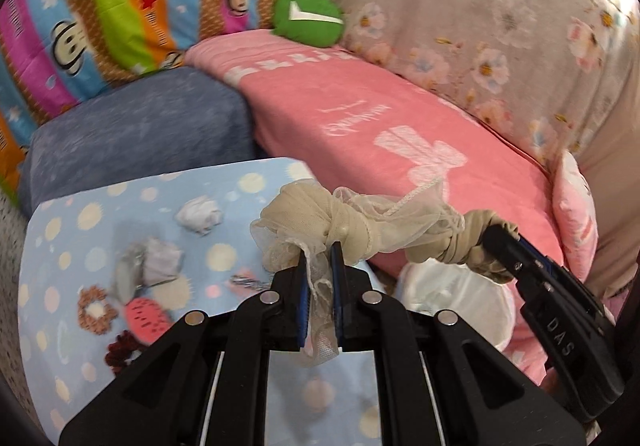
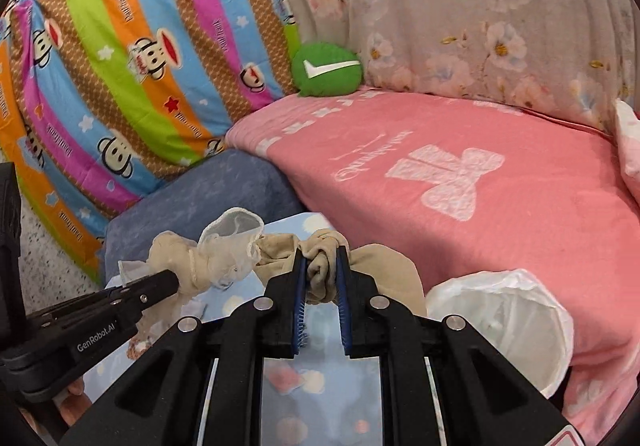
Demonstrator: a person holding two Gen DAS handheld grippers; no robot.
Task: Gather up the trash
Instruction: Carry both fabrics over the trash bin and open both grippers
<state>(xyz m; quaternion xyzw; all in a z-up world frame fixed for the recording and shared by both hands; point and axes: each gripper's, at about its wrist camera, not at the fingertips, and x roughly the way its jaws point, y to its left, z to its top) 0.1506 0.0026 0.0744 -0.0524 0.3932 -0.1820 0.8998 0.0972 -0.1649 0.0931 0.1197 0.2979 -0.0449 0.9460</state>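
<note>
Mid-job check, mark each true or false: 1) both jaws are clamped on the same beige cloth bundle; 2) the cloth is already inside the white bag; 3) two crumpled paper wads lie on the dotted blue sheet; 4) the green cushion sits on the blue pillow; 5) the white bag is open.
1) True: the left gripper and right gripper each pinch an end of the beige cloth bundle.
2) False: it hangs in the air above the white bag.
3) True: crumpled paper wads lie on the dotted blue sheet.
4) False: the green cushion rests on the pink blanket.
5) True.
</note>
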